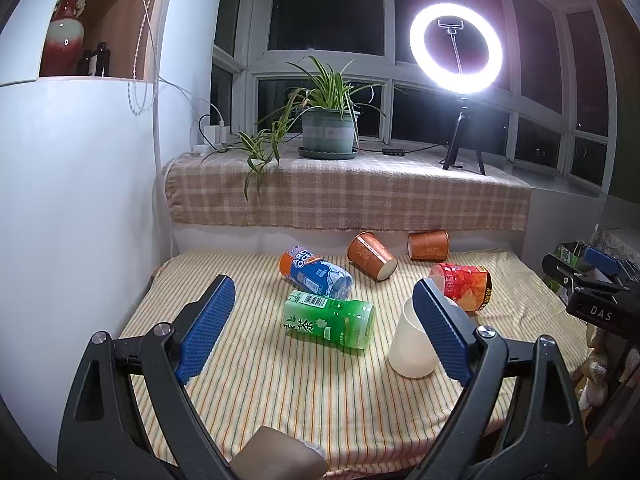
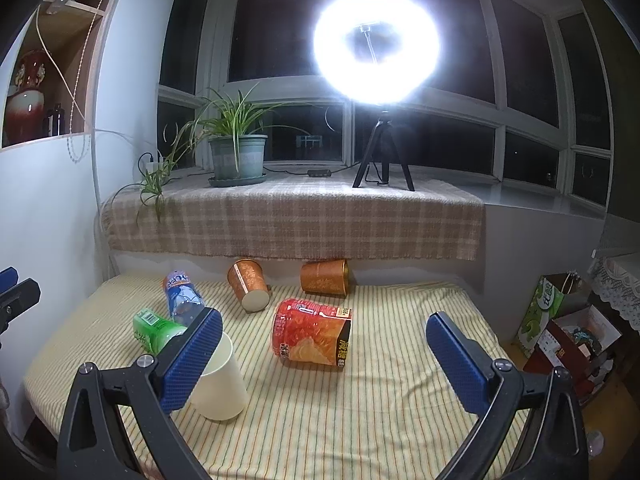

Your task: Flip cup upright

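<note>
Striped cloth (image 2: 360, 420) covers a table below a dark window. One white cup (image 2: 222, 384) stands on it upright, mouth up, near the front. Around it lie one green bottle (image 1: 330, 322), one blue-labelled bottle (image 1: 316, 272), one red canister (image 2: 312, 334) and two brown paper cups (image 2: 248, 284) on their sides. Both claws hover released, gripping nothing: left gripper (image 1: 324, 312), right gripper (image 2: 324, 344). Behind stand one ring light (image 1: 456, 54) and one potted plant (image 1: 328, 132).
</note>
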`<state>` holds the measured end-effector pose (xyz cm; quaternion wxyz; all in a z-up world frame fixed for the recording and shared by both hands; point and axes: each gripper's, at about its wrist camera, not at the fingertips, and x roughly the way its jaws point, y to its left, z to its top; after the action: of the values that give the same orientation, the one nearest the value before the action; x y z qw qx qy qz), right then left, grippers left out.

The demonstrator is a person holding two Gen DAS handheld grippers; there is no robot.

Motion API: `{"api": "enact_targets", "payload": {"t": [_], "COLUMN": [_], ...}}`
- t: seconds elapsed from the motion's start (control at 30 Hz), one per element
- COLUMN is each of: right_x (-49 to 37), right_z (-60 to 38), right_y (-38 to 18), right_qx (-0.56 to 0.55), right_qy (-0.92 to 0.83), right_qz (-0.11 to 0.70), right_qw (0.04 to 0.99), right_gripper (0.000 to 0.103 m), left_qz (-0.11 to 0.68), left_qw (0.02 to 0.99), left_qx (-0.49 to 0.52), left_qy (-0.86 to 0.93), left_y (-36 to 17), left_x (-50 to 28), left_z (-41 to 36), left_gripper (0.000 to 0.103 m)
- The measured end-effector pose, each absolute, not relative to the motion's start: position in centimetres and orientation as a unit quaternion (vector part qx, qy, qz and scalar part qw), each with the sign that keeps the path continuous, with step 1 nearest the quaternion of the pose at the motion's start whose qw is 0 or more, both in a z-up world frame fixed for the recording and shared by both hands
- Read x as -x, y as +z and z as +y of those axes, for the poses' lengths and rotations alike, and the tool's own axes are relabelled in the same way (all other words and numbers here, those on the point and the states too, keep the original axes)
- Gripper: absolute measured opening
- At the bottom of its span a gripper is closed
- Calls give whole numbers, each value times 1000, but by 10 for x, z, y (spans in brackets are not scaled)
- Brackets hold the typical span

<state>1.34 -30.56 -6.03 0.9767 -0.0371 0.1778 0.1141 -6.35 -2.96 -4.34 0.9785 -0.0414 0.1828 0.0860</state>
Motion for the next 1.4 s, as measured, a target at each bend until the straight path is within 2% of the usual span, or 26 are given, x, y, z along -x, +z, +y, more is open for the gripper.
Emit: {"api": "enact_targets", "payload": {"t": [1.4], "right_x": [-18], "right_z": [-305], "right_y": [-61], "right_qx": [32], "right_qy": [111], "right_qz": [178], "right_qw": [977], "right_gripper": [103], "left_qz": [177], "left_qw": [979], "left_qx": [38], "left_qy": [95], "left_y": [-41], "left_x": [63], "left_z": [-27], "left_gripper": [93]}}
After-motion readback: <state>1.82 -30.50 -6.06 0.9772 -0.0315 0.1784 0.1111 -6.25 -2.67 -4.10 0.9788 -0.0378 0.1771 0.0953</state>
